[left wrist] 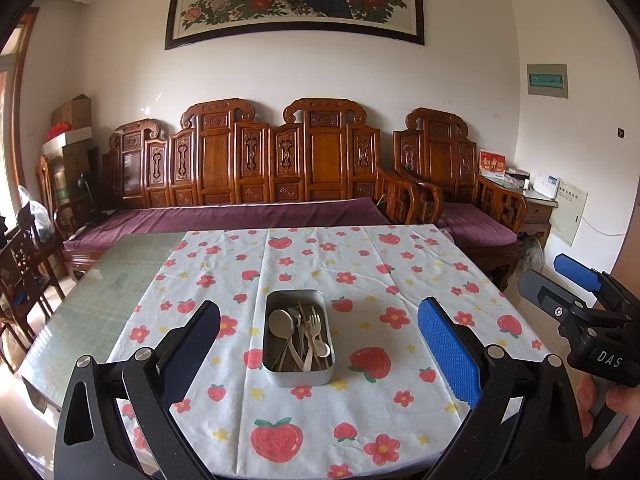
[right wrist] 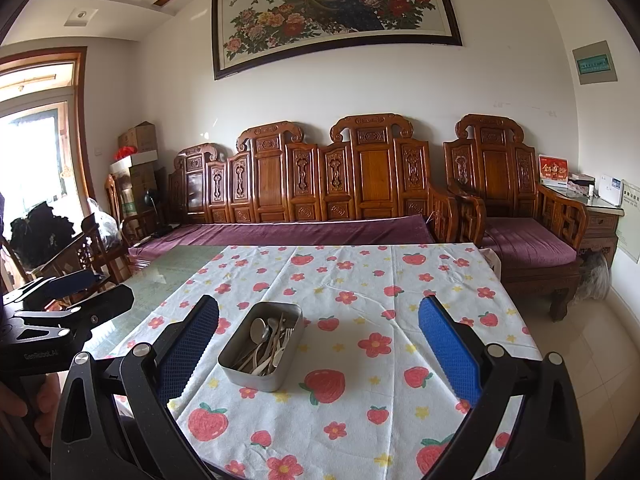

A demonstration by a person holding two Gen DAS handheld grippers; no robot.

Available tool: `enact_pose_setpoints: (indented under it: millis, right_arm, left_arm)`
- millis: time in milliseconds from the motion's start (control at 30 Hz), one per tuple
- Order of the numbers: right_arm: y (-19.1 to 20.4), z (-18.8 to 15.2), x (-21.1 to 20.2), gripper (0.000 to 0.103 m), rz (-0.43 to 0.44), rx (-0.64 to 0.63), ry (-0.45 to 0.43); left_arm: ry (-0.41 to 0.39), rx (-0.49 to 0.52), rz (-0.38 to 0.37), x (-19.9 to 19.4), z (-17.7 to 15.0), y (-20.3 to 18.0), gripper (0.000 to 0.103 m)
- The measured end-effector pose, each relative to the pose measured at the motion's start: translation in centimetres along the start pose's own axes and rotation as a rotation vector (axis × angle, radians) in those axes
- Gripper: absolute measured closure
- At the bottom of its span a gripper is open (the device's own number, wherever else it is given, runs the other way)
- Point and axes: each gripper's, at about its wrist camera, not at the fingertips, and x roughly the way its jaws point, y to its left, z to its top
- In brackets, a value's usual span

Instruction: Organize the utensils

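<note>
A rectangular metal tin (left wrist: 298,376) stands on the strawberry-print tablecloth (left wrist: 360,272) and holds several spoons and forks (left wrist: 302,332). My left gripper (left wrist: 318,344) hangs wide open above the near part of the table, the tin lying between its fingers in the view, farther off. In the right wrist view the same tin (right wrist: 256,378) with the utensils (right wrist: 268,340) sits left of centre. My right gripper (right wrist: 320,344) is also wide open and holds nothing. The right gripper (left wrist: 560,284) shows at the right edge of the left wrist view.
The cloth (right wrist: 380,280) covers the right part of a glass-topped table (left wrist: 100,292). A carved wooden sofa (left wrist: 248,168) with a purple cushion runs behind the table, an armchair (right wrist: 516,204) to its right. Chairs (left wrist: 24,276) stand at the left. A hand (left wrist: 612,412) holds the right gripper.
</note>
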Motion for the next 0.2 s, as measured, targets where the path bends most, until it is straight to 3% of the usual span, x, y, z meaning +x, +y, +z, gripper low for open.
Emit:
enact_pose_setpoints:
  millis: [200]
  right_arm:
    - [0.00,0.03,-0.05,0.002,0.001,-0.001,-0.002]
  left_arm:
    - [-0.003,0.000,-0.004,-0.10,0.24,-0.32,0.007]
